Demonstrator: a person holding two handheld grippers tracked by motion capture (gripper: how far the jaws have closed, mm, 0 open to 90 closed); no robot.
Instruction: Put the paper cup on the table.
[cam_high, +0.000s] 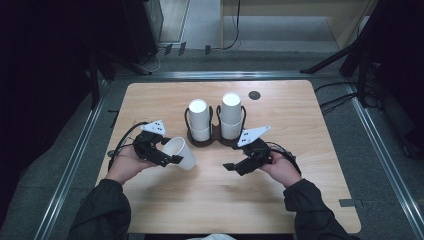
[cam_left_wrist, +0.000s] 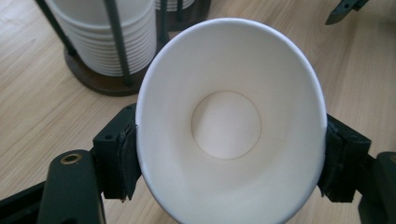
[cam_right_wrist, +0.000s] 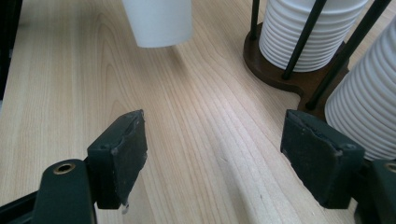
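Paper cup (cam_high: 180, 152) lies tipped on its side in the left gripper (cam_high: 167, 156), whose jaws pinch its rim from both sides, in front of the cup holder (cam_high: 216, 137) and to its left. The cup's base points toward the right gripper (cam_high: 234, 167), whose jaws are spread and empty near the holder. Bare desk (cam_high: 210, 195) lies between them.

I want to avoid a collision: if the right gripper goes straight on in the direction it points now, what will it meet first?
Probably the single paper cup held in the left gripper. The right gripper has open, empty jaws with bare table ahead, then the cup's base. The cup holder stands off to one side. Depth is uncertain.
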